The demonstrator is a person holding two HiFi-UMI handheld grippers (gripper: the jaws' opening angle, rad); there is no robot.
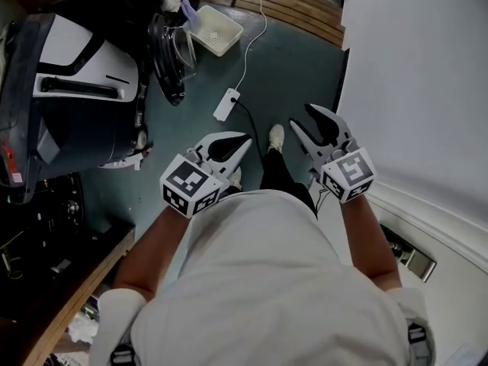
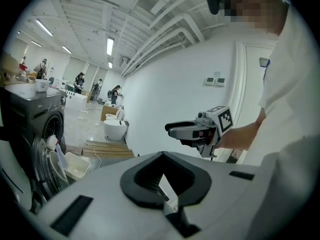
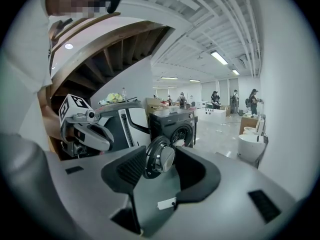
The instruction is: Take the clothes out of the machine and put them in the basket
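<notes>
Floor [image 1: 290, 59], head view: basket [image 1: 216, 29]; right gripper view: machine [image 3: 175, 121], door [image 3: 160, 157] open.

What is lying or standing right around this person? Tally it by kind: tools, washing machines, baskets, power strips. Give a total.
Tools: 2 (left tool, right tool)
Washing machine: 1
Basket: 1
Power strip: 1
Total: 5
</notes>
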